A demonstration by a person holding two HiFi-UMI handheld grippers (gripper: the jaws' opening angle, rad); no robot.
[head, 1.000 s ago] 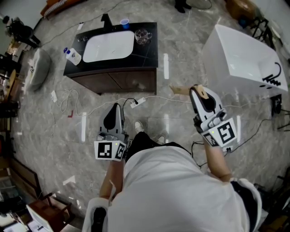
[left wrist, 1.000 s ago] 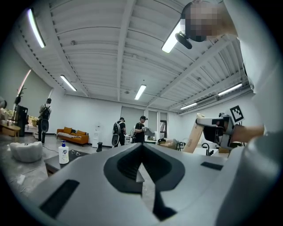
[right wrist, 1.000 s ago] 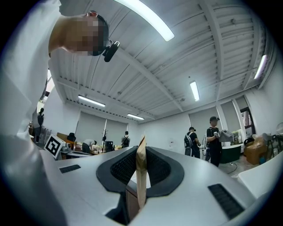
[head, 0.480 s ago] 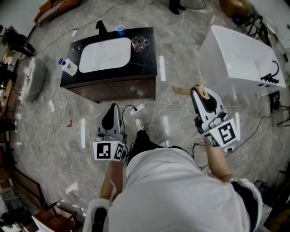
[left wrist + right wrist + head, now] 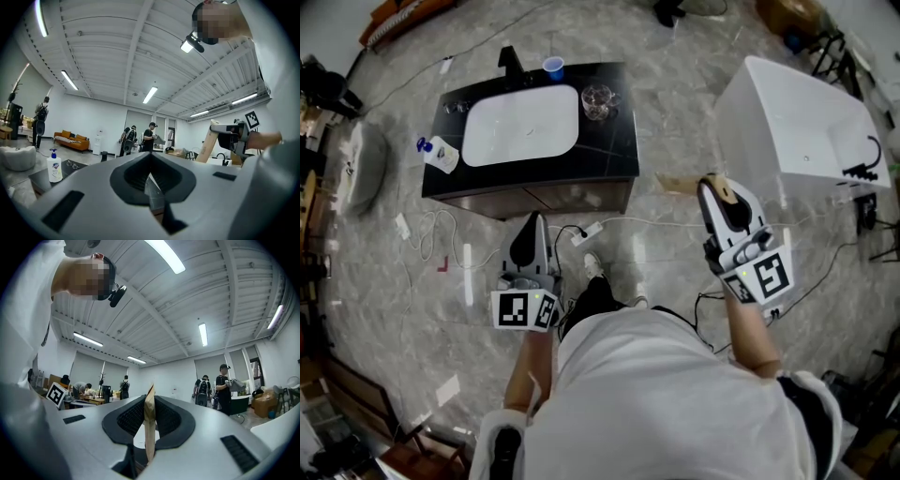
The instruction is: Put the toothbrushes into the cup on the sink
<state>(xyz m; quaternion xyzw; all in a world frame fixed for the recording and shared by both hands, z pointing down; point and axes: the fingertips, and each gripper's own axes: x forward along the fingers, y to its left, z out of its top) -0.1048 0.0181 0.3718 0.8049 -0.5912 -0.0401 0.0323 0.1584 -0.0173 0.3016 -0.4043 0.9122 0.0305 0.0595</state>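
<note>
1. Grey marble floor (image 5: 675, 244) of a large open room, with loose cables lying in front of the basin.
2. A white tub (image 5: 797, 122) stands well to the right of the basin.
3. A black worktop (image 5: 619, 141) on a wooden cabinet surrounds the basin and is clear of both claws.
4. The white basin (image 5: 520, 125) is set into the worktop. The person stands on its near side, well apart from it.
5. The right claw (image 5: 711, 186) is held out to the right of the basin and nearer the person. It is clenched on a flat tan strip (image 5: 678, 185), probably a toothbrush in a paper sleeve.
6. The left claw (image 5: 537, 221) hangs directly in front of the basin, closer to it than the right claw. Its jaws are together with nothing between them.
7. A soap bottle (image 5: 441, 155) lies at the basin's left.
8. A glass mug (image 5: 597, 99) stands just right of the basin.
9. A blue cup (image 5: 553, 67) stands at the basin's far edge, beside the tap (image 5: 510, 62). Either this cup or the mug could be the target; I cannot tell which.
10. The strip sticks out past the claw tips. Its long axis lies roughly level and points toward the worktop's near right corner. Both vessels lie ahead and to the left of it, so the strip will likely need carrying forward and tipping end down over a rim.
</note>
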